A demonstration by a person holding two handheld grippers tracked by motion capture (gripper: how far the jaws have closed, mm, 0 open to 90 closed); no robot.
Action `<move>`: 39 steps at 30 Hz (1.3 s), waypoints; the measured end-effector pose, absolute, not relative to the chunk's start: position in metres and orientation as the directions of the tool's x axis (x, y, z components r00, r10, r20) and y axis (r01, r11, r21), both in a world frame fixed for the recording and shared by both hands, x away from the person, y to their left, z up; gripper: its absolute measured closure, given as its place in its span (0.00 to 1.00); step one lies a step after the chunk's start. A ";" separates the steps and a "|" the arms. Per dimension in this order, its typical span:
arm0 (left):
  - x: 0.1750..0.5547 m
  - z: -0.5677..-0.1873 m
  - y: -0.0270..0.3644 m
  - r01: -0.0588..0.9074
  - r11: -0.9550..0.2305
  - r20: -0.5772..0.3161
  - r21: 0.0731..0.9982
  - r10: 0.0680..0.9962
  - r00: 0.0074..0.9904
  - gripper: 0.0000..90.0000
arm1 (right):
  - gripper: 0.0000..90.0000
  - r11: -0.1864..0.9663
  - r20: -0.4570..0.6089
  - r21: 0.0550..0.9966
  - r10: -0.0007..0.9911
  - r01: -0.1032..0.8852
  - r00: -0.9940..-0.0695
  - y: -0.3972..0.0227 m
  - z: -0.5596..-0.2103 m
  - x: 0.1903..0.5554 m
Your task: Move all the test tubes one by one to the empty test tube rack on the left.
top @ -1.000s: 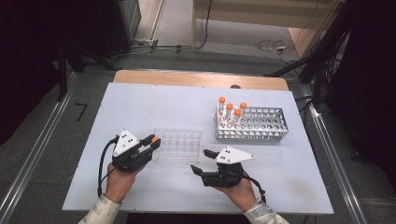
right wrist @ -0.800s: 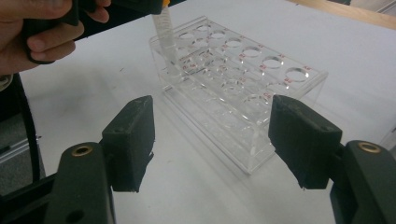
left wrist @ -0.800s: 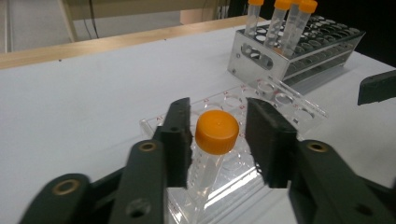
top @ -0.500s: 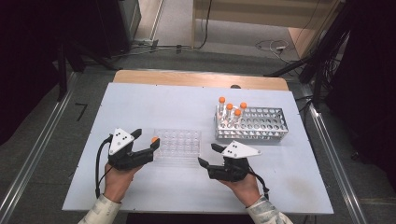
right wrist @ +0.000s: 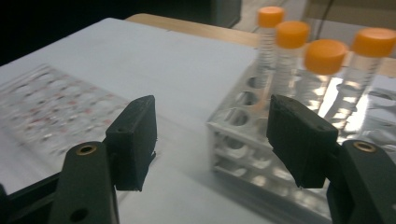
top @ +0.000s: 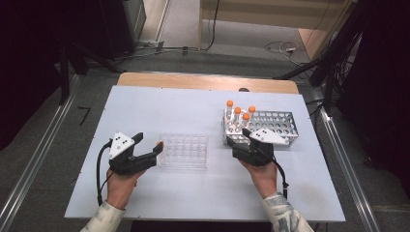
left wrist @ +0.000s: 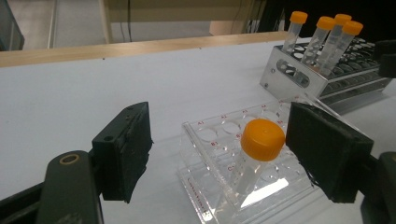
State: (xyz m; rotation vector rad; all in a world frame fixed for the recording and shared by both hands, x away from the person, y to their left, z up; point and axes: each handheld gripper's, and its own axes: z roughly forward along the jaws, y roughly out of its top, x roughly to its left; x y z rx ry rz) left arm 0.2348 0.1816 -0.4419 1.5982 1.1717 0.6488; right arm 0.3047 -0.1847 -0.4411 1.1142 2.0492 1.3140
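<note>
Left gripper (left wrist: 219, 154) jaws have just opened wide, pads off the orange-capped clear plastic tube (left wrist: 256, 156) now standing tilted in a corner well of the clear acrylic well rack (top: 183, 151). Right gripper (right wrist: 212, 135) open, holding nothing, jaws at the near corner of the perforated metal tube rack (top: 275, 126) with four orange-capped tubes (top: 240, 115). White table (top: 159, 106).

Even overhead light falls on a bright white table (top: 203, 193), while the floor and room around it stay dim. Shadows under the hands are soft and short. The left gripper view is sharp up close. The right gripper view is smeared by motion blur, with glare on the metal rack (right wrist: 261, 154).
</note>
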 end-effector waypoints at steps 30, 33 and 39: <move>0.234 -0.440 0.188 0.369 0.017 -0.167 0.929 0.911 0.378 0.22 | 0.72 0.167 0.033 0.887 0.907 0.431 -0.419 -0.199 -0.461 0.362; 0.234 -0.440 0.188 0.367 0.024 -0.172 0.930 0.910 0.377 0.22 | 0.77 0.170 0.029 0.888 0.906 0.427 -0.422 -0.199 -0.461 0.362; 0.234 -0.440 0.189 0.366 0.021 -0.168 0.931 0.911 0.377 0.22 | 0.79 0.157 0.032 0.896 0.910 0.415 -0.413 -0.202 -0.460 0.362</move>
